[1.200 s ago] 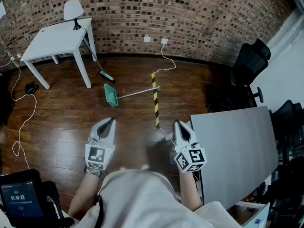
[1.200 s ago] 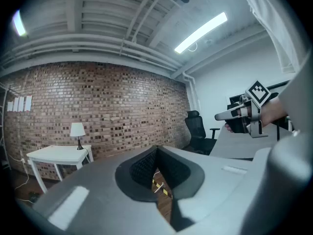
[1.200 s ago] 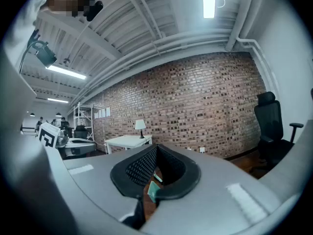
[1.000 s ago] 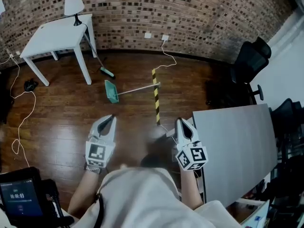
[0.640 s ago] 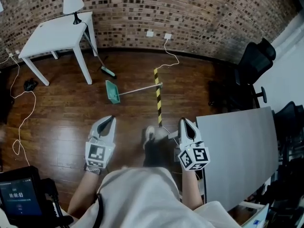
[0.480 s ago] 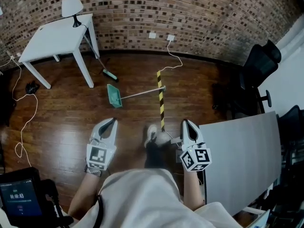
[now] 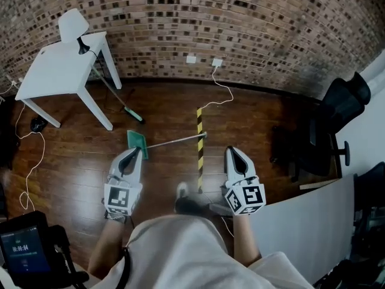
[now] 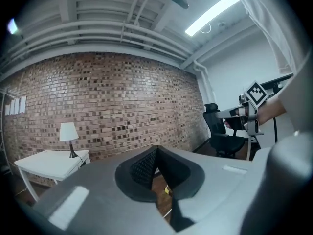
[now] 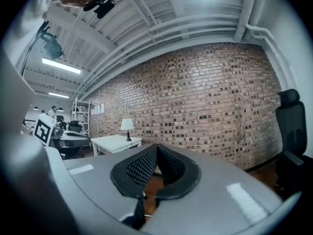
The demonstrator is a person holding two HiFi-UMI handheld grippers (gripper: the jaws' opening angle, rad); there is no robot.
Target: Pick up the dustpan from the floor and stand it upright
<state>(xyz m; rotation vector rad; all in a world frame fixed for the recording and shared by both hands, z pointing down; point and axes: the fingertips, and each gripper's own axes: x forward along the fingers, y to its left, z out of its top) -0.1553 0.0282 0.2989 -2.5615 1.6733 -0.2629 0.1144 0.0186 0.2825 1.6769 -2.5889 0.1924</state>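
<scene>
From above, the green dustpan [image 7: 137, 141] lies flat on the floor [image 7: 258, 119] just ahead of the left gripper [image 7: 133, 155], the right gripper [image 7: 233, 156] off beside it; the left gripper view shows jaws pressed together, empty, and the right gripper view likewise.

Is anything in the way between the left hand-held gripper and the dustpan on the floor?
Nothing visible does. The dustpan lies on the wood floor just ahead of the left hand-held gripper; the broom lies beyond it.
</scene>
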